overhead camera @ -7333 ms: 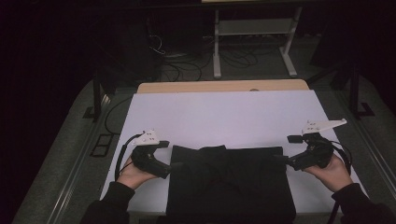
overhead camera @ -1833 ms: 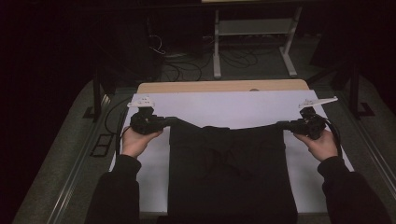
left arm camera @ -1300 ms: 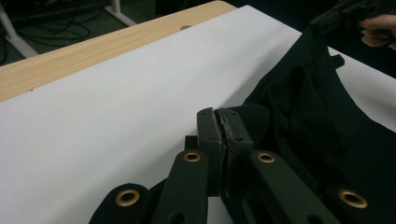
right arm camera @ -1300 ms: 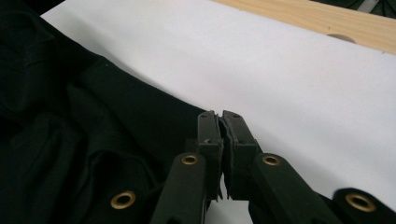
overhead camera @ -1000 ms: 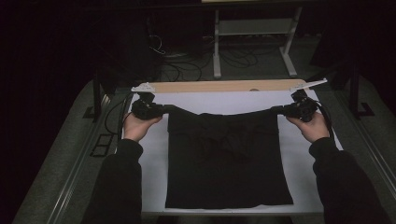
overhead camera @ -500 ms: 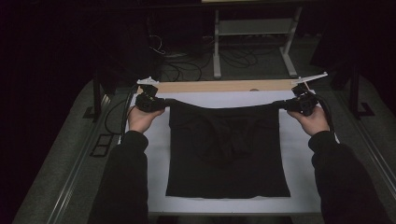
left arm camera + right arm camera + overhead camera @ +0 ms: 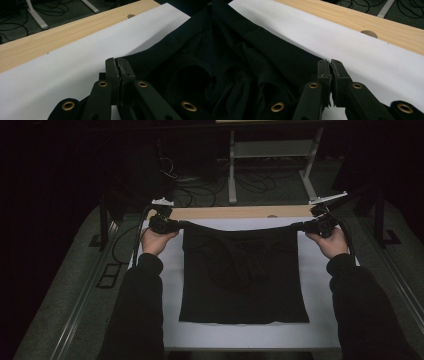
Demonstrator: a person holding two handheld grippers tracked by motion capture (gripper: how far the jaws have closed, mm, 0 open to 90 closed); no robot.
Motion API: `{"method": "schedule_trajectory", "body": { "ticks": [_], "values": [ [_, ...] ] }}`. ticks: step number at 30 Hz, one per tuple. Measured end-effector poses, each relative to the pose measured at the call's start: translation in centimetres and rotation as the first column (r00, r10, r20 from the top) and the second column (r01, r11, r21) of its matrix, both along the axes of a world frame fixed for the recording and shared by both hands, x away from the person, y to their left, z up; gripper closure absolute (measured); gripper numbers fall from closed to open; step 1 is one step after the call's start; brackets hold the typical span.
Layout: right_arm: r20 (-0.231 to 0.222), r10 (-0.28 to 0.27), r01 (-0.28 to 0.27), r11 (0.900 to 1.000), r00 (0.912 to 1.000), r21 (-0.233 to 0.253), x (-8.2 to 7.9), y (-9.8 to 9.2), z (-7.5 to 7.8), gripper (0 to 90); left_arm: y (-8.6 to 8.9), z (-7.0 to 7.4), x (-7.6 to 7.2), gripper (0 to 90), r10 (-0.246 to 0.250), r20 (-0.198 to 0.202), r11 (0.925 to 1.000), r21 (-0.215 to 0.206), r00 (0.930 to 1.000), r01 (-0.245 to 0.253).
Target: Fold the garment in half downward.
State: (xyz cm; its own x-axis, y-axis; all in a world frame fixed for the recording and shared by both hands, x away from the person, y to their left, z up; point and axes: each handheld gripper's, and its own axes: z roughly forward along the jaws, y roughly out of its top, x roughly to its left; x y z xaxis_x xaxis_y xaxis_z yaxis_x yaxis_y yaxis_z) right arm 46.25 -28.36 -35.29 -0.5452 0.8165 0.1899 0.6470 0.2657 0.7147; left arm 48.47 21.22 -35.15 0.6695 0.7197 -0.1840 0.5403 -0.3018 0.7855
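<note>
- Right now I have the left gripper [image 7: 172, 225] at the far left of the white sheet [image 7: 320, 285], its jaws pinched on a corner of the black garment [image 7: 244, 280].
- My right gripper [image 7: 309, 226] sits at the far right, jaws likewise pressed together on the opposite corner.
- Between them the garment's far edge hangs slightly lifted and dips in the middle; the rest lies flat on the sheet toward me.
- Beyond the sheet runs the bare wooden table edge [image 7: 235, 212].

Fingers [image 7: 119, 65] clamped on black garment [image 7: 175, 57]
</note>
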Motion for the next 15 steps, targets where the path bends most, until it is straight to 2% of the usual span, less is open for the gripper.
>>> {"method": "schedule_trajectory", "body": {
  "ticks": [6, 9, 15],
  "values": [
    [-0.001, -0.010, 0.010, 1.000, 0.9999, 0.002, 0.9, 0.0, -0.3, 84.7, 0.1, -0.4, 0.9, 87.2, 0.011, -0.003, 0.9999, -0.002, 0.9999, -0.011],
    [0.002, -0.015, 0.015, 1.000, 0.9999, -0.002, 1.2, 0.2, -0.4, 84.7, 0.1, -0.5, 1.0, 87.2, 0.023, 0.006, 0.9996, -0.015, 0.9997, -0.022],
    [0.007, -0.022, 0.022, 1.000, 0.9997, -0.010, 1.5, 0.1, -0.5, 84.7, 0.1, -0.4, 1.3, 87.1, 0.036, 0.011, 0.9993, -0.014, 0.9993, -0.036]
  ]
}}
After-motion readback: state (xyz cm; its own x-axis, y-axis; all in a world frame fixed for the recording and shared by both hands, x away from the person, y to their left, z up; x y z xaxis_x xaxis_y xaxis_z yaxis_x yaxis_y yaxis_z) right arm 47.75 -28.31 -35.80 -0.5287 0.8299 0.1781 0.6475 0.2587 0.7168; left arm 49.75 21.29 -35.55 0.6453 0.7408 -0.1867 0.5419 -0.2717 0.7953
